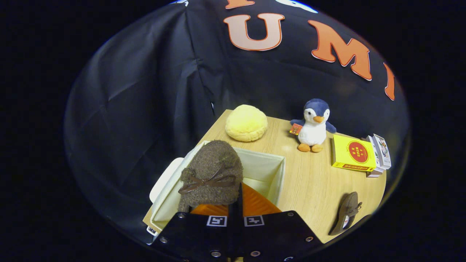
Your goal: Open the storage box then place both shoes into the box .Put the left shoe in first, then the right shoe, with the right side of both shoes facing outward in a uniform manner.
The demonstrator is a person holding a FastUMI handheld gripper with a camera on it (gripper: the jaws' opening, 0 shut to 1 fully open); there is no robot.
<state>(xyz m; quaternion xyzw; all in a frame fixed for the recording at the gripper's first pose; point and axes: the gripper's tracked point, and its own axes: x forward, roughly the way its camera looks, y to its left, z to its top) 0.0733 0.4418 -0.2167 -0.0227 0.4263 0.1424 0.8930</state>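
Closed tool (235,203) at the front, fingers nearly together, gripping a fuzzy brown shoe (213,178) with a ribbon bow, held just above the open cream storage box (265,169). Box lid (164,180) leaning against the box's left side. Second brown shoe (346,214) lying on the tabletop (313,189), well right. Farther ahead: yellow cushion (246,122), plush penguin (313,125), yellow book (352,153), small boxes (379,153).

tool (235,209) clamped on brown fuzzy shoe (213,174) | held above open storage box (271,169) | second shoe (346,213) on table (313,185)
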